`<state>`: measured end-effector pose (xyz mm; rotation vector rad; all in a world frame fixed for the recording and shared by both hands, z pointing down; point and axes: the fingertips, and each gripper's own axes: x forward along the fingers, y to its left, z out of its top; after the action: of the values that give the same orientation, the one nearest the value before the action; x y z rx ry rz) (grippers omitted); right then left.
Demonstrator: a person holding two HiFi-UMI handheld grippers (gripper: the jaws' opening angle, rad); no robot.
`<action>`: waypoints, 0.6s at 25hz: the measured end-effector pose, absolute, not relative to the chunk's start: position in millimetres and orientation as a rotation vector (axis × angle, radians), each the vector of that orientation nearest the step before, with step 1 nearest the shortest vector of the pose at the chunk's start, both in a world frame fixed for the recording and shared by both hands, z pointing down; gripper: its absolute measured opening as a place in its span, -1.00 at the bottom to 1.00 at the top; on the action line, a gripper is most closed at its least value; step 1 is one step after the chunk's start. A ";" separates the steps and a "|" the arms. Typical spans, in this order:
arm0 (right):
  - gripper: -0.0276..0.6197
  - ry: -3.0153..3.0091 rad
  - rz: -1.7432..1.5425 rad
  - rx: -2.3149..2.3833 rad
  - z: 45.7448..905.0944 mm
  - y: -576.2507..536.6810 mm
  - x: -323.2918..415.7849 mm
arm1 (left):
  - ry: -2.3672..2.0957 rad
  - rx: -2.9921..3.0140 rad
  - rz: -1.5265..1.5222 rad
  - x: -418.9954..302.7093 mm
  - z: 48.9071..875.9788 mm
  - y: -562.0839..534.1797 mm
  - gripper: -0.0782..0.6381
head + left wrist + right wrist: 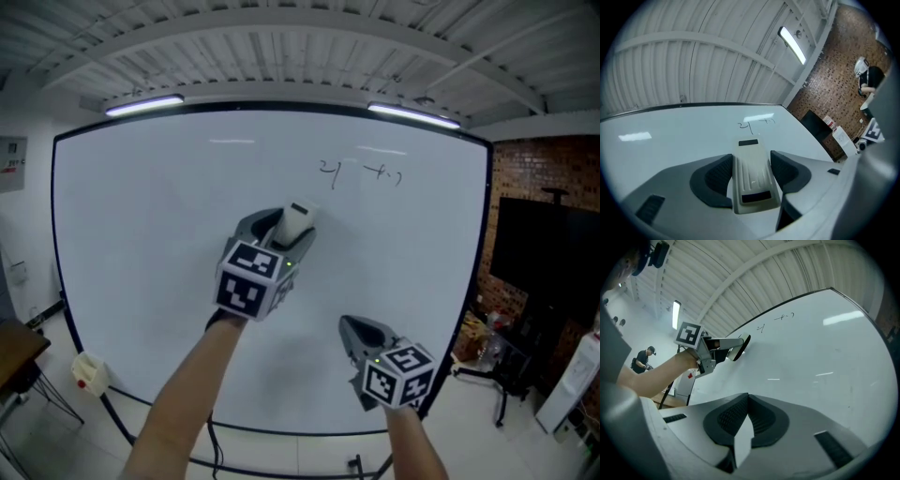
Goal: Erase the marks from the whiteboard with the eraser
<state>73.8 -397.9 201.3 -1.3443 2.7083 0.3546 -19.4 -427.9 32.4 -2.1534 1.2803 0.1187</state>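
Whiteboard is showing marks beyond the fingers of the left gripper, which are pinching the eraser, while the fingers of the right gripper are pressing together.

The big white whiteboard with a thin dark frame stands upright over the pale floor. A few thin dark pen marks sit near the top right part of the board. The pale grey block eraser is up against the board, below and left of the marks. It seems to touch the board, but that is hard to see. A small pale box with a red spot sits at the board's bottom left edge.
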 end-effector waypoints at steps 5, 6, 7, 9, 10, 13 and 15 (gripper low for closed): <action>-0.93 2.697 0.400 -1.349 191.5 -398.9 79.7 | 1.296 -2.045 0.143 -17.9 -27.7 -426.3 -0.05; -0.93 2.696 0.402 -1.352 192.0 -399.1 80.7 | 1.299 -2.028 0.149 -17.9 -38.1 -425.5 -0.05; -0.93 2.696 0.401 -1.355 193.3 -399.1 81.4 | 1.304 -2.010 0.154 -18.1 -47.9 -424.6 -0.05; -0.93 2.694 0.398 -1.362 197.0 -398.5 82.6 | 1.324 -1.964 0.151 -18.9 -65.4 -424.6 -0.05; -0.93 2.694 0.399 -1.367 198.8 -398.1 83.5 | 1.341 -1.937 0.142 -19.0 -73.0 -426.4 -0.05; -0.93 2.696 0.408 -1.377 202.4 -396.7 84.7 | 1.387 -1.884 0.115 -18.5 -88.7 -435.9 -0.05; -0.93 2.698 0.410 -1.377 204.6 -395.9 83.7 | 1.395 -1.868 0.110 -17.7 -90.6 -439.5 -0.05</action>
<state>83.7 -395.9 204.6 -1.3769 2.6983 0.4099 -17.7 -439.5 -90.6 -1.8679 1.3954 0.1098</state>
